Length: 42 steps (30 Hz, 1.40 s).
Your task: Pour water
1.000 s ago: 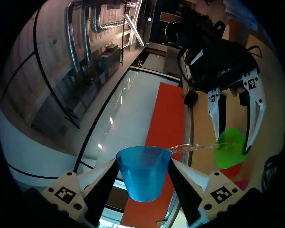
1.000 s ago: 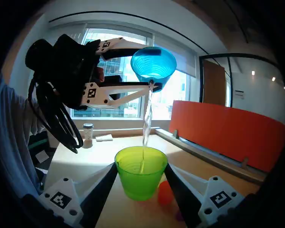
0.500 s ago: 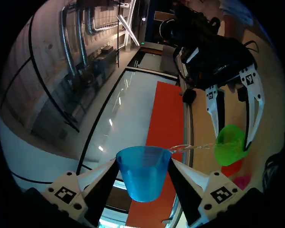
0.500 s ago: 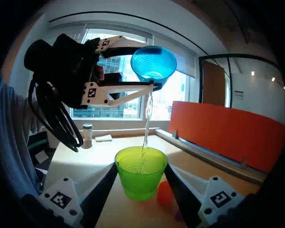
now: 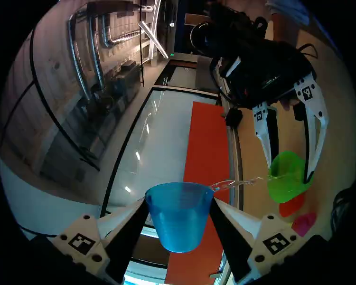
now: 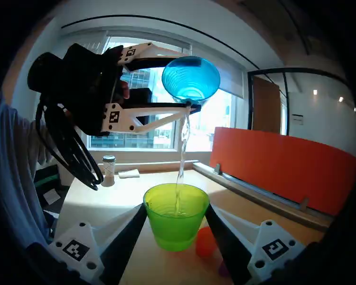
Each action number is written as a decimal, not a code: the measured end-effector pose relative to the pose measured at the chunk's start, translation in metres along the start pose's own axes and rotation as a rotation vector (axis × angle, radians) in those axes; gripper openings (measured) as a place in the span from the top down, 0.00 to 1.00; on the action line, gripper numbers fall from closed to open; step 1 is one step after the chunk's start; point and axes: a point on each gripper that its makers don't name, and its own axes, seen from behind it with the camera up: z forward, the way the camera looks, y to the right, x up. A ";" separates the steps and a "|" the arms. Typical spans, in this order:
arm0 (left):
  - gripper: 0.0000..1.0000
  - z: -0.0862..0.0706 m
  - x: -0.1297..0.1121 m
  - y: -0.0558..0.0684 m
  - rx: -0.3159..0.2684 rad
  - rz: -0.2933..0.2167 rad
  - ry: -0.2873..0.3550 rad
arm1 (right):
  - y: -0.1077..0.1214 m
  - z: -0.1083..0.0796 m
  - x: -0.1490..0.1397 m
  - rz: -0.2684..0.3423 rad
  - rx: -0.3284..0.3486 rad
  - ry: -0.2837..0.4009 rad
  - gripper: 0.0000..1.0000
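A blue cup [image 5: 179, 216] sits between the fingers of my left gripper [image 5: 178, 219], which is shut on it and tipped on its side. A thin stream of water [image 5: 235, 182] runs from its rim into a green cup [image 5: 287, 176]. My right gripper [image 6: 176, 223] is shut on the green cup [image 6: 176, 216] and holds it upright above the table. In the right gripper view the blue cup [image 6: 191, 80] hangs above with its mouth facing the camera, held by the left gripper [image 6: 190, 78], and the water [image 6: 182, 156] falls into the green cup.
A wooden table [image 6: 111, 194] lies below, with an orange cup [image 6: 206, 241] just behind the green one and a small jar [image 6: 108, 169] near the window. An orange partition [image 6: 287, 161] runs along the right. A person's sleeve [image 6: 12, 180] is at the left.
The blue cup has tipped slightly further and the stream keeps flowing. In the left gripper view the green cup and right gripper drifted a little upward.
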 end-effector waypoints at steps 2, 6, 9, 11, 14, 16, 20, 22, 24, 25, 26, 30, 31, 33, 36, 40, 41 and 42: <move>0.14 0.000 0.001 0.000 -0.001 0.008 0.001 | 0.000 -0.001 0.000 0.000 -0.001 0.001 0.09; 0.14 0.000 0.001 -0.002 0.000 0.024 0.002 | 0.001 -0.001 0.001 -0.001 -0.003 0.003 0.09; 0.14 0.000 0.002 -0.003 0.001 0.039 0.003 | 0.001 -0.002 0.001 -0.001 -0.003 0.004 0.10; 0.14 0.000 0.003 -0.004 0.001 0.051 0.006 | 0.002 -0.002 0.002 -0.002 -0.004 0.005 0.09; 0.14 0.000 0.005 -0.005 -0.002 0.072 0.008 | 0.001 -0.002 0.002 -0.001 -0.004 0.006 0.09; 0.14 0.000 0.006 -0.005 -0.002 0.085 0.012 | 0.001 -0.002 0.002 -0.001 -0.004 0.007 0.09; 0.14 0.000 0.008 -0.006 -0.001 0.101 0.017 | 0.000 -0.002 0.002 -0.001 -0.005 0.009 0.09; 0.14 0.000 0.009 -0.007 -0.001 0.111 0.019 | 0.000 -0.003 0.003 0.000 -0.006 0.010 0.10; 0.14 -0.001 0.010 -0.008 0.000 0.123 0.021 | 0.000 -0.003 0.003 0.001 -0.006 0.011 0.09; 0.14 -0.001 0.011 -0.008 0.000 0.132 0.023 | 0.000 -0.002 0.003 0.000 -0.007 0.011 0.10; 0.14 -0.001 0.012 -0.008 0.000 0.140 0.026 | 0.000 -0.002 0.003 0.000 -0.007 0.011 0.10; 0.14 -0.002 0.015 -0.009 0.002 0.167 0.031 | 0.000 -0.002 0.004 -0.001 -0.007 0.012 0.10; 0.14 -0.002 0.016 -0.010 0.004 0.173 0.031 | 0.000 -0.002 0.004 -0.001 -0.007 0.013 0.10; 0.14 -0.002 0.016 -0.011 0.008 0.185 0.030 | 0.000 -0.002 0.004 0.001 -0.007 0.014 0.10; 0.14 -0.003 0.017 -0.011 0.012 0.206 0.029 | 0.000 -0.003 0.005 0.001 -0.007 0.015 0.10; 0.14 -0.004 0.018 -0.009 0.014 0.234 0.029 | 0.000 -0.003 0.005 0.000 -0.008 0.016 0.10; 0.14 -0.003 0.018 -0.009 0.014 0.241 0.029 | 0.000 -0.003 0.005 0.000 -0.009 0.016 0.10; 0.14 -0.003 0.019 -0.008 0.015 0.246 0.029 | 0.000 -0.003 0.005 0.000 -0.009 0.016 0.10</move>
